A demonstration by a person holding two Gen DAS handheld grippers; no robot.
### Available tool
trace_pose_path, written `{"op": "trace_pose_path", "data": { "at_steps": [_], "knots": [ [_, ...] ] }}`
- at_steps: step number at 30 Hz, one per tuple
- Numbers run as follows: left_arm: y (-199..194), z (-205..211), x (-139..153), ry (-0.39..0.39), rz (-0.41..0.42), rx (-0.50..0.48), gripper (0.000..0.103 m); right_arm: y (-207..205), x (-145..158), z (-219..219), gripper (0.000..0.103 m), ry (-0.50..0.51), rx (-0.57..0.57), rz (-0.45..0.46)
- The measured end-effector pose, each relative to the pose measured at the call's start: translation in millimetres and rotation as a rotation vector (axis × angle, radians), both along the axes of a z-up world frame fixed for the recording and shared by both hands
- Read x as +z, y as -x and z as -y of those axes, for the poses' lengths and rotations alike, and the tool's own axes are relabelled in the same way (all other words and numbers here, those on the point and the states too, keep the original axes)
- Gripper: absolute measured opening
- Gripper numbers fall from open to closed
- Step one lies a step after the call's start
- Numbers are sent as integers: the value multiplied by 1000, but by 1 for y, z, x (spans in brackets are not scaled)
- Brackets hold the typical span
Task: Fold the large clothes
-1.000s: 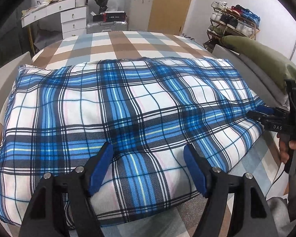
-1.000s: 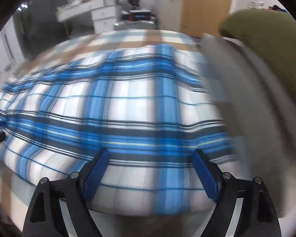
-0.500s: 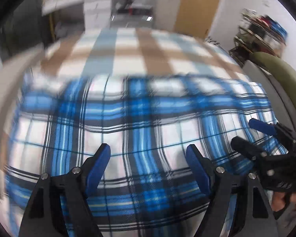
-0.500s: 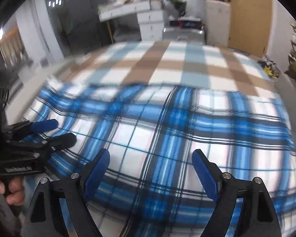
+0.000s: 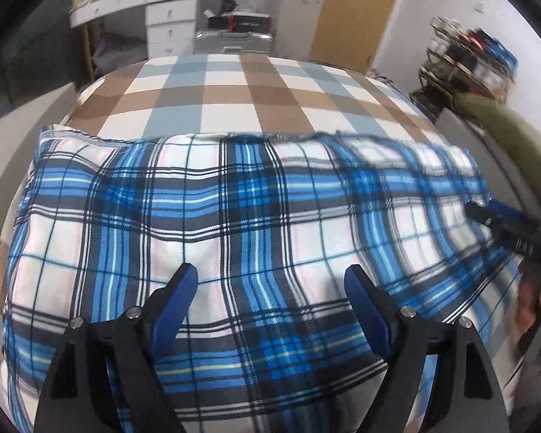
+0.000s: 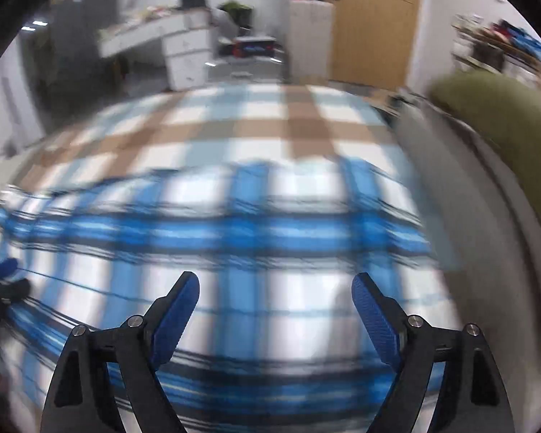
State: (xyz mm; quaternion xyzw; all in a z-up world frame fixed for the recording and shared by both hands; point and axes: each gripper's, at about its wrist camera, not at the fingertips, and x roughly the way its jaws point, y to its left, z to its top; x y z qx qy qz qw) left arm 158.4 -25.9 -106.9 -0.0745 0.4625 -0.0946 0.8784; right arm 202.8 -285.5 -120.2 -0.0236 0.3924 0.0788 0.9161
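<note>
plaid cloth [image 5: 234, 223] lies flat across the bed's [image 5: 234, 101] near edge. left gripper [image 5: 270, 303] jaws opening, right gripper [image 6: 274, 306] jaws apart — both empty (between folds, likely). next: grip an edge.

The right wrist view was smeared throughout: the plaid cloth [image 6: 234, 238] showed only as soft blue and white bands, and the desk [image 6: 162, 32] and shelf [image 6: 501, 47] behind could not be made out in detail. In the left wrist view the cloth's right part was blurred, its near edge was cut off by the frame, and the right gripper [image 5: 487, 213] and the hand [image 5: 537, 299] holding it were streaked.
</note>
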Motion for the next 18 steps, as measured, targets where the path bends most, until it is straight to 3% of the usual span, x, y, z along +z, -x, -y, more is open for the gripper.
{"op": "trace_pose_path", "data": {
  "at_steps": [2, 3, 5, 7, 8, 10, 12, 14, 15, 17, 18],
  "knots": [
    [-5, 2, 15, 45, 27, -20, 80, -7, 8, -32, 87, -10, 58, 7],
    [-9, 6, 22, 18, 55, -28, 80, -13, 9, -47, 87, -5, 76, 4],
    [-24, 13, 24, -111, 92, -14, 80, -28, 5, -79, 87, 0, 129, -10],
    [-45, 10, 5, -172, 17, 23, 80, -44, -9, -98, 87, 14, 159, -48],
    [-53, 2, -8, -151, -35, 42, 80, -47, -15, -98, 87, 29, 163, -60],
    [-53, -4, -15, -118, 13, 25, 85, -55, -23, -82, 87, 52, 143, -62],
    [-48, -2, -18, -141, 33, 6, 86, -57, -22, -49, 88, 80, 45, -36],
    [-46, 0, -20, -152, 52, 0, 87, -67, -25, -1, 90, 119, -122, -37],
    [-46, 1, -20, -153, 55, -2, 88, -69, -26, 17, 102, 97, -172, -43],
    [-46, 1, -20, -156, 55, -4, 89, -73, -30, 49, 102, -36, -218, -98],
    [-46, 3, -18, -161, 50, -1, 89, -71, -29, 53, 102, -41, -240, -96]
  ]
}}
